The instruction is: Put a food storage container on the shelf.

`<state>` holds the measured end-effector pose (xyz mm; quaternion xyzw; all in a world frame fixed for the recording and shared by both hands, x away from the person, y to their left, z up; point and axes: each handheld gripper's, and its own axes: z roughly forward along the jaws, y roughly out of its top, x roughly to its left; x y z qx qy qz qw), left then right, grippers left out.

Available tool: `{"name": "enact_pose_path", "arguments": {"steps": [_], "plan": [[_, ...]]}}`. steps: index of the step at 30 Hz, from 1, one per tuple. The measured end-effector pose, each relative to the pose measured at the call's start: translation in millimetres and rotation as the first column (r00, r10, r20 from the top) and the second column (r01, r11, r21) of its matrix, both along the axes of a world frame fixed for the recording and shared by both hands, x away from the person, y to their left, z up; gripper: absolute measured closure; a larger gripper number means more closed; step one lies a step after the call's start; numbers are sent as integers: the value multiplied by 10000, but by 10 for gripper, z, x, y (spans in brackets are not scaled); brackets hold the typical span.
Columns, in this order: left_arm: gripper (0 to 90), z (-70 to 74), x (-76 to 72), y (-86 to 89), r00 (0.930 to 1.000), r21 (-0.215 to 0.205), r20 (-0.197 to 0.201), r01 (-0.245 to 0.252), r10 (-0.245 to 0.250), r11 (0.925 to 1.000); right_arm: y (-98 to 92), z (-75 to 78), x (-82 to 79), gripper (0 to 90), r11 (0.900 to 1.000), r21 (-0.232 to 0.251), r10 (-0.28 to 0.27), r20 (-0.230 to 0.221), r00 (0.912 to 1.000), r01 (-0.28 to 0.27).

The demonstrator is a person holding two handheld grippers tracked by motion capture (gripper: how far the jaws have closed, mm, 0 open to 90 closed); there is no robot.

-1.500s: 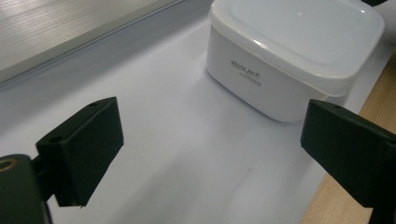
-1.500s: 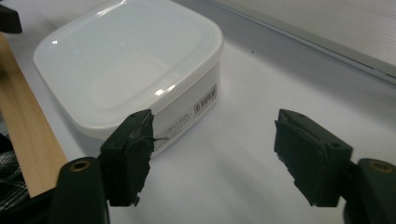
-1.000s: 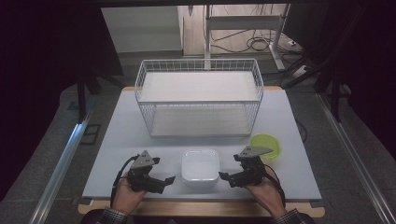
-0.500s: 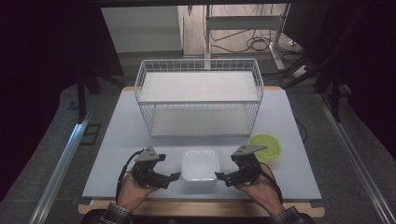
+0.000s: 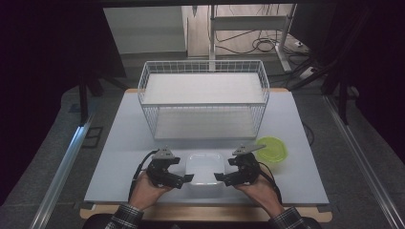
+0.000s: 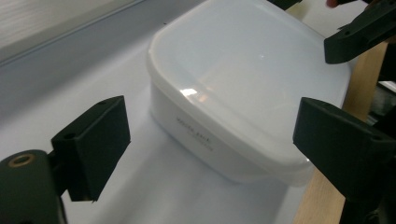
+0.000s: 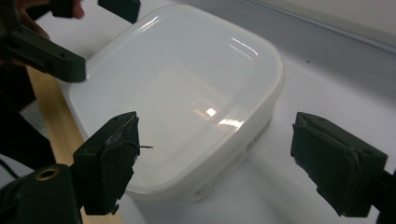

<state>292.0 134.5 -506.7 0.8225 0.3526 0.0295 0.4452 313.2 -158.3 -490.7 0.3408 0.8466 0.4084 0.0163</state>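
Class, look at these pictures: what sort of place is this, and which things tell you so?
Probably a lab or test workspace, not a home: a bare work table set up with a wire basket, loose cables on the floor behind, and metal rails alongside.

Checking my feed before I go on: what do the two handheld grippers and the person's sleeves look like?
Both the left gripper and the right gripper are black, with two blocky, flat-faced jaws. Each carries a grey three-cornered plate on top and trails a black cable. A brass-coloured ring sits at a jaw base. The sleeves are dark plaid with pale lines.
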Motion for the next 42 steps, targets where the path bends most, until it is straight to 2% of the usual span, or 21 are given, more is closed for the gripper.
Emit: {"name": "enact_pose_path", "arguments": {"steps": [1,5,8,11,13,15,16,17,19,23,27,28,29,31,33,34,35,36,38,42], "plan": [[111,0,0,0,10000,0,0,0,0,10000,8,-10,13,173,10000,92,-2,-113,9999,3],[144,-66,51,-49,9957,-789,-825,365,-431,9962,32,-38,48,237,9986,518,144,-732,9972,-106],[160,-45,29,-58,9940,-679,-1036,277,-346,9973,21,-19,31,284,9989,477,4,-1042,9946,46],[208,12,-25,-64,9910,-394,-1324,129,-180,9991,-6,23,-8,375,9988,410,-233,-1240,9920,285],[296,57,-69,-31,9904,-309,-1385,-28,-15,9995,-41,52,-30,464,9978,445,-430,-1419,9889,497],[444,93,-110,16,9906,-365,-1356,-250,199,9990,-89,82,-47,555,9958,546,-641,-1608,9849,737],[480,93,-110,16,9906,-365,-1356,-250,199,9990,-110,88,-52,590,9939,690,-725,-1800,9810,861],[480,100,-122,27,9894,-423,-1425,-348,285,9985,-110,88,-52,590,9939,690,-725,-1800,9810,861],[566,123,-148,47,9839,-603,-1685,-704,594,9957,-156,92,-64,650,9874,1005,-964,-2306,9683,1222],[662,162,-183,74,9818,-685,-1540,-1233,1116,9900,-187,131,-92,727,9825,1263,-1031,-2450,9640,1372],[744,170,-190,112,9792,-940,-1549,-1467,1311,9847,-195,138,-99,777,9773,1491,-1129,-2352,9654,1506],[766,156,-190,135,9767,-1220,-1670,-1562,1348,9802,-199,132,-98,794,9745,1549,-1265,-2176,9678,1622],[772,156,-190,135,9767,-1220,-1670,-1562,1348,9802,-199,132,-98,794,9745,1549,-1265,-2176,9678,1622],[783,141,-189,146,9743,-1371,-1746,-1674,1426,9763,-178,142,-112,795,9775,1393,-1332,-1750,9755,1584],[792,143,-195,134,9749,-1238,-1606,-1746,1539,9768,-152,157,-134,794,9812,1175,-1374,-1303,9819,1529],[793,143,-195,134,9749,-1238,-1606,-1746,1539,9768,-152,157,-134,794,9812,1175,-1374,-1303,9819,1529],[793,151,-200,123,9765,-1143,-1443,-1772,1601,9775,-128,173,-154,793,9826,1057,-1437,-883,9857,1527],[793,160,-202,125,9770,-1188,-1375,-1793,1627,9766,-125,182,-161,792,9827,1055,-1455,-662,9871,1519],[793,175,-202,128,9780,-1234,-1300,-1791,1630,9761,-124,195,-166,792,9818,1116,-1485,-555,9874,1539],[794,299,-195,142,9822,-1318,-875,-1767,1661,9754,-136,276,-149,790,9791,1397,-1451,-290,9890,1478]]}}
